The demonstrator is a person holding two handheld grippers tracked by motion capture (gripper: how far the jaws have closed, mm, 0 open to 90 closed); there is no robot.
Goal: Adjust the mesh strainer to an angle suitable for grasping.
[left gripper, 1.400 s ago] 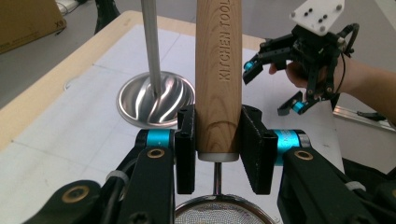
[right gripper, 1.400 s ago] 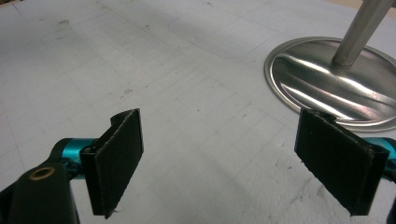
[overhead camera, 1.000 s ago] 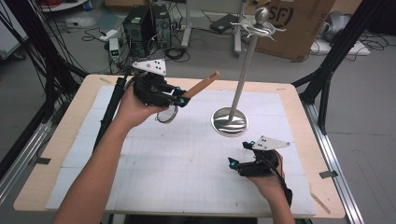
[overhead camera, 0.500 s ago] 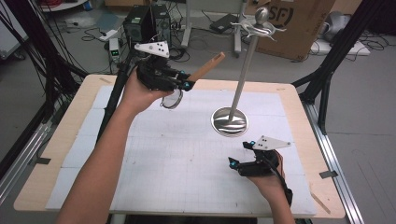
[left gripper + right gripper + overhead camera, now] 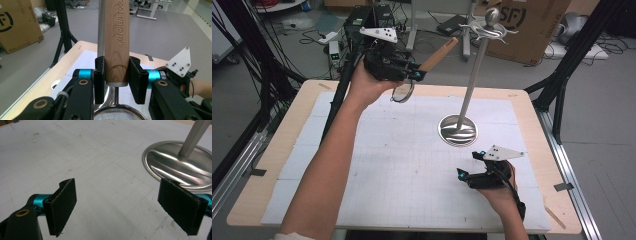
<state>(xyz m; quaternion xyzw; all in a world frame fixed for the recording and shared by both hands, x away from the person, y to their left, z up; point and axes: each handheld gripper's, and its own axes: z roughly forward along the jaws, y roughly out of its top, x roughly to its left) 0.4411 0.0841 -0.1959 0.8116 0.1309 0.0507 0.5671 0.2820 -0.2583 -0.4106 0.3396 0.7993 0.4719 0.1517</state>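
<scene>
The left gripper (image 5: 414, 75), raised above the table's (image 5: 277, 155) far left corner, clamps the wooden handle of a strainer (image 5: 117, 42), mesh hanging below. The metal stand (image 5: 472, 85) rises mid-table. The right gripper (image 5: 462, 175) rests low, jaws wide apart and empty.

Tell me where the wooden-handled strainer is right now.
In the high view, the strainer is held above the table's far left, clamped by the left gripper, left of the metal stand.

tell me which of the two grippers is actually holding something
The left gripper, raised above the table's far edge, is clamped on the wooden strainer handle. The right gripper has nothing between its open jaws.
</scene>
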